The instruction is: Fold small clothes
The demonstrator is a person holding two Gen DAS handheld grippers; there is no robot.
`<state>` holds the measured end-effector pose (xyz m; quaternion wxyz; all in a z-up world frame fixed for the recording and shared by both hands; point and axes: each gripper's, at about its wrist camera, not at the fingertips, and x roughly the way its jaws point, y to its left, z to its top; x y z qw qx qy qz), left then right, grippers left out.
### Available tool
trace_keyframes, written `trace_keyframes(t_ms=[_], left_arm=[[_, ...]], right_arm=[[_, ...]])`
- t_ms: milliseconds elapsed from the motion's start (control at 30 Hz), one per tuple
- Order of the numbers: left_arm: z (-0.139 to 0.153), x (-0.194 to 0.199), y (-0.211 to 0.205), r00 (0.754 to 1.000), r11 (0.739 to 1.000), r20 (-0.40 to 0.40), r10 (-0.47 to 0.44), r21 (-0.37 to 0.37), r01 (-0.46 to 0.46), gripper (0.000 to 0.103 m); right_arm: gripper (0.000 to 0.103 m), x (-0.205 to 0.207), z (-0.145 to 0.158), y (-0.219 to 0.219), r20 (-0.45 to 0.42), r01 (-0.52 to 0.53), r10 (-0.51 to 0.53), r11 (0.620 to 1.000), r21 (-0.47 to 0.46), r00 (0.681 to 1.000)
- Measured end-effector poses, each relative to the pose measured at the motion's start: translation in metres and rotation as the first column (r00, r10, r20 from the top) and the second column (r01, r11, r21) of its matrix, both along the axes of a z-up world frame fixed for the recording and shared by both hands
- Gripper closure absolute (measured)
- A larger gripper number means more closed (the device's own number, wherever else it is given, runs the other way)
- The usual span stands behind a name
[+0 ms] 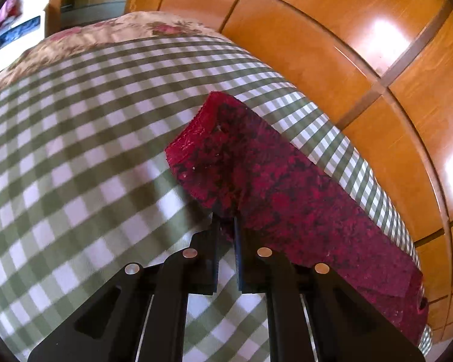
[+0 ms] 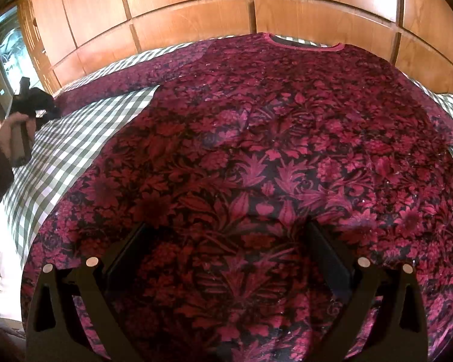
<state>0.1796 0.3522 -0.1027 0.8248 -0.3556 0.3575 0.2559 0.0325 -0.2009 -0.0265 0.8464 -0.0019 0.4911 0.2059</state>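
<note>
My left gripper [image 1: 226,226] pinches the red sleeve [image 1: 256,175]; wooden panels [image 1: 332,45] beyond. My right gripper [image 2: 226,241] gapes above the shirt [image 2: 256,150], empty.

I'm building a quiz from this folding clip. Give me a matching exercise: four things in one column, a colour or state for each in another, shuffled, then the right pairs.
Things:
1. left tongs
2. right tongs
3. bed cover
4. panelling

States:
A. open, above the garment's body
B. orange-brown wood
C. green and white checks
D. shut on the sleeve of the red floral garment

Pairs: 1-D, 2-A, 3-C, 4-B
</note>
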Motion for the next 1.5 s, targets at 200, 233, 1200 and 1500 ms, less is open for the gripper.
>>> trace_keyframes(t_ms=[200,233,1200,1500], left_arm=[[0.026,-0.011,-0.023,1.000,0.998,-0.017,0.025,0.056,-0.024,0.089],[0.033,-0.015,-0.033,1.000,0.998,-0.001,0.009,0.064,-0.009,0.072],[0.071,-0.060,-0.347,0.665,0.625,-0.004,-0.746,0.337,0.704,0.023],[0.014,-0.020,-0.397,0.572,0.541,-0.123,-0.811,0.219,0.812,0.023]], right_arm=[[0.002,0.000,0.002,0.001,-0.003,0.008,-0.008,1.000,-0.008,1.000],[0.002,0.000,0.003,0.001,-0.005,0.011,-0.011,1.000,-0.009,1.000],[0.021,0.027,0.028,-0.124,-0.054,0.385,-0.381,0.917,0.109,0.923],[0.031,0.057,0.021,-0.313,-0.225,0.757,-0.733,0.559,0.338,0.642]])
